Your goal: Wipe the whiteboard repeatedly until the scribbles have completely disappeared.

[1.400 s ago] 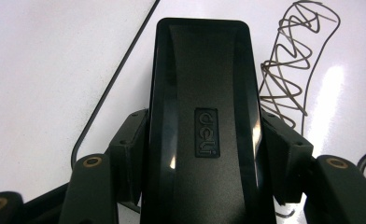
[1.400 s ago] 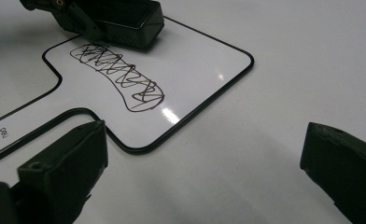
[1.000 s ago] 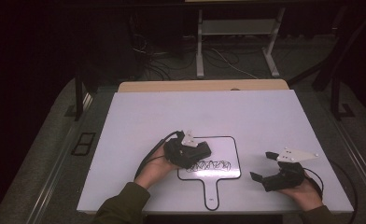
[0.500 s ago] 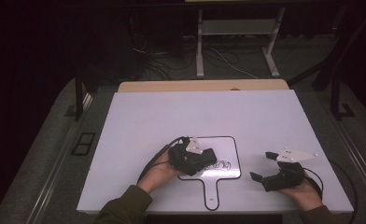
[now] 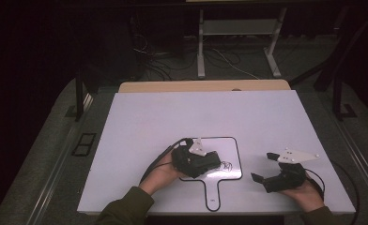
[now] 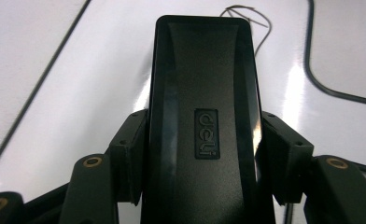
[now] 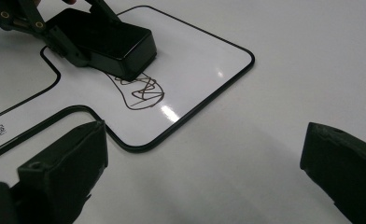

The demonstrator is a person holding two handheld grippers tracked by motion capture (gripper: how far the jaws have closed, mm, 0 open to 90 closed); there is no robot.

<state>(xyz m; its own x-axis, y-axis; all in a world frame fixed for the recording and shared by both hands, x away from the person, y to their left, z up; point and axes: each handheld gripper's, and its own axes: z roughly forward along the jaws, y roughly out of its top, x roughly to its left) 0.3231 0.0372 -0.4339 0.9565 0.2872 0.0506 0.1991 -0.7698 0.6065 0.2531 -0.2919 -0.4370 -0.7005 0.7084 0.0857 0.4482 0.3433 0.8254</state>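
gripping eraser (image 6: 202, 116) over scribble (image 7: 141, 91), whiteboard (image 5: 233, 154), table (image 5: 182, 117)

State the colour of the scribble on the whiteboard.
Dark brown-black scribble, clearest in the right gripper view.

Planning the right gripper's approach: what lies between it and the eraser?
In the right gripper view, the scribble, the whiteboard's black border and bare table lie before the eraser.

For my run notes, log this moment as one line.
left gripper: shut on black eraser, on small whiteboard | scribble: partly left | right gripper: open, idle beside board
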